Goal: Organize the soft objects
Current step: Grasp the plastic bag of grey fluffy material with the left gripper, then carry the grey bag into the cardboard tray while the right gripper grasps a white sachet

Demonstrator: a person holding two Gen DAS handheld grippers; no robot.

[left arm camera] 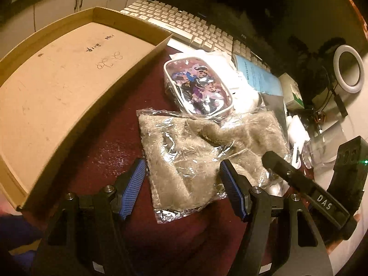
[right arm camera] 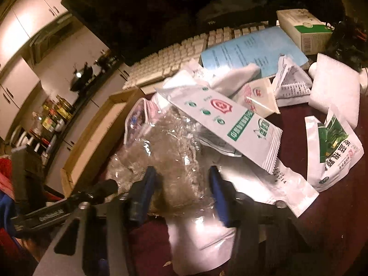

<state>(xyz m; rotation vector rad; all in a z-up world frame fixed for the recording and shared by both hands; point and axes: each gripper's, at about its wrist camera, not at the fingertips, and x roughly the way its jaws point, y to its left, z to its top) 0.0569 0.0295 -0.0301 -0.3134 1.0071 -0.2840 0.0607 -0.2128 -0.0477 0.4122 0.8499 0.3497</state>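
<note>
Your left gripper [left arm camera: 182, 187] hangs low over a dark red tabletop [left arm camera: 110, 147], its two blue-padded fingers spread wide. Between them lies the near end of a grey fuzzy cloth in a clear plastic bag [left arm camera: 195, 151]. The pads sit on either side of the bag and do not visibly press it, so nothing is held. Taking that bag as your landmark: a shallow cardboard tray [left arm camera: 57, 87] lies to its left, with only handwriting on its floor. Just behind the bag, touching its far edge, rests a small pouch printed with cartoon figures [left arm camera: 199, 87]. Behind the pouch runs a pale keyboard [left arm camera: 184, 25], and a blue sheet of paper [left arm camera: 257, 76] lies behind and to the right.

Your right gripper [right arm camera: 181, 191] comes at the same bag [right arm camera: 161, 151] from its right side. Its blue pads are apart with crinkled plastic and fuzzy cloth between them. The view is blurred, and you cannot tell whether they grip it. Right of the bag lies a heap of white sachets: a long one with green print [right arm camera: 230, 124] on top, a white-and-green packet [right arm camera: 333, 147] farther right. One black finger of the right gripper [left arm camera: 301, 177] shows in the left view, resting on the bag's right edge.
</note>
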